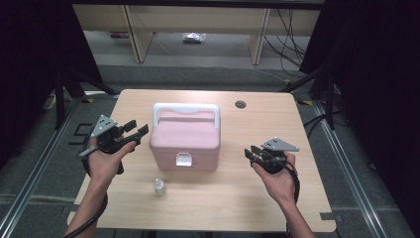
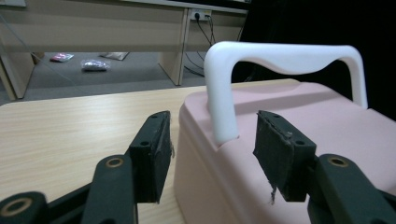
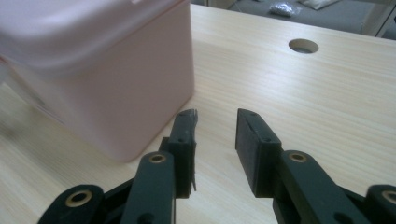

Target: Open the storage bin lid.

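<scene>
Where box (image 1: 184, 140) stands, bottle (image 1: 159, 187) nearby

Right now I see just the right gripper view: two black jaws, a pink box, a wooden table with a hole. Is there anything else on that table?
Observer: Yes. A small white bottle stands on the table in front of the pink box.
Operator: Does the box have a handle?
Observer: It does: a white handle stands upright over the lid.
Operator: Where is the other gripper?
Observer: The left gripper hangs at the box's left side, jaws open, gripping nothing.
</scene>
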`<state>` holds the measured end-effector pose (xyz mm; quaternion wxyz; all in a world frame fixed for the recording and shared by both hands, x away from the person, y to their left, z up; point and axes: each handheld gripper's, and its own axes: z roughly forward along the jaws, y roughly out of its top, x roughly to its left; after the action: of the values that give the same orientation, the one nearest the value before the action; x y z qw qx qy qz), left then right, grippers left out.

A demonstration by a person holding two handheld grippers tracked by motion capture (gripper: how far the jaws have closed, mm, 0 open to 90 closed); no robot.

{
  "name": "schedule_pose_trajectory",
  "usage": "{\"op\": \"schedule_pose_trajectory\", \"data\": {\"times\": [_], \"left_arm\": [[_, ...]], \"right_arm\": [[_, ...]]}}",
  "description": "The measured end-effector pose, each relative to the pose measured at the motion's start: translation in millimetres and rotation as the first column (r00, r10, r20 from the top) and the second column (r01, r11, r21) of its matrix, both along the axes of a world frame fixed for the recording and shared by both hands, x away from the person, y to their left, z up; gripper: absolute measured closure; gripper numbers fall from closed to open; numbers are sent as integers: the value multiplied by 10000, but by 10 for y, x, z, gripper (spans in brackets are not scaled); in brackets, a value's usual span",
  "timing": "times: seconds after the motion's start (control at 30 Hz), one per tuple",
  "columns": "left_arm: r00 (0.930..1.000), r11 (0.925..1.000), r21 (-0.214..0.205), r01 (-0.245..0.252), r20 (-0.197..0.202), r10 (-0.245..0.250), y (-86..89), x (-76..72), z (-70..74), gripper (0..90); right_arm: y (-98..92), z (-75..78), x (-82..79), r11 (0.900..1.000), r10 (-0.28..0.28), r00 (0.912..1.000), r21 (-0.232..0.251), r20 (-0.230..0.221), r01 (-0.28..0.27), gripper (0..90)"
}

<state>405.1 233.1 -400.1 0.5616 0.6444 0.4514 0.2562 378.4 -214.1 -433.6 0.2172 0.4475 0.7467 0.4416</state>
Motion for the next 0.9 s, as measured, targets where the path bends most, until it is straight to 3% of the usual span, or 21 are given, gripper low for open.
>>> {"op": "schedule_pose_trajectory", "data": {"times": [0.07, 0.1, 0.17, 0.2, 0.3, 0.43, 0.47, 0.5, 0.57, 0.63, 0.67, 0.73, 0.77, 0.8, 0.87, 0.9], "left_arm": [[10000, 10000, -17, -12, -62, 12, -17, 29, 16, 457], [9999, 10000, 8, 11, -103, -10, -25, 47, 20, 458], [9999, 10000, 49, 71, -127, -70, -48, 79, 32, 460], [9998, 9999, 77, 114, -133, -113, -60, 97, 39, 462], [9997, 9998, 49, 206, -133, -205, -95, 170, 60, 466], [9988, 9986, 254, 470, -147, -466, -144, 296, 83, 470], [9987, 9985, 284, 459, -228, -453, -169, 323, 93, 471], [9984, 9978, 390, 542, -157, -536, -184, 354, 101, 474], [9978, 9968, 457, 653, -168, -646, -223, 405, 113, 479], [9970, 9971, 359, 670, -414, -655, -268, 445, 117, 488], [9967, 9983, 178, 561, -591, -549, -299, 478, 117, 496], [9968, 9987, 246, 450, -666, -433, -315, 549, 113, 523], [9964, 9991, 153, 396, -760, -383, -326, 575, 108, 533], [9957, 9992, 154, 363, -863, -349, -334, 597, 103, 546], [9949, 9991, 261, 334, -965, -307, -357, 640, 85, 565], [9942, 9991, 265, 318, -1033, -289, -361, 645, 82, 585]], "right_arm": [[18, 10, -12, 10000, -1, 9998, 47, 216, 0, 686], [36, 9, -18, 9996, 77, 9999, 282, 113, -80, 687], [42, 17, -22, 9999, 103, 9995, 107, 311, -107, 687], [64, 8, -29, 9992, 75, 9996, 378, 290, -86, 687], [86, 9, -51, 9986, 36, 9996, 526, 283, -51, 687], [115, 4, -57, 9991, 194, 9989, 359, 432, -210, 688], [125, 21, -67, 9987, 254, 9995, 431, 178, -261, 688], [125, 29, -69, 9994, 174, 9990, 278, 401, -185, 688], [146, 32, -72, 9983, 135, 9989, 559, 451, -160, 688], [165, 44, -86, 9976, 61, 9996, 682, 285, -80, 689], [157, 55, -82, 9988, 120, 9989, 474, 463, -142, 689], [162, 75, -67, 9993, 149, 9975, 331, 686, -172, 691], [195, 88, -91, 9972, 45, 9995, 746, 299, -67, 691], [178, 91, -64, 9986, 248, 9975, 444, 657, -278, 691], [211, 111, -74, 9974, 261, 9984, 662, 510, -295, 692], [202, 119, -61, 9986, 371, 9962, 340, 786, -398, 693]]}}
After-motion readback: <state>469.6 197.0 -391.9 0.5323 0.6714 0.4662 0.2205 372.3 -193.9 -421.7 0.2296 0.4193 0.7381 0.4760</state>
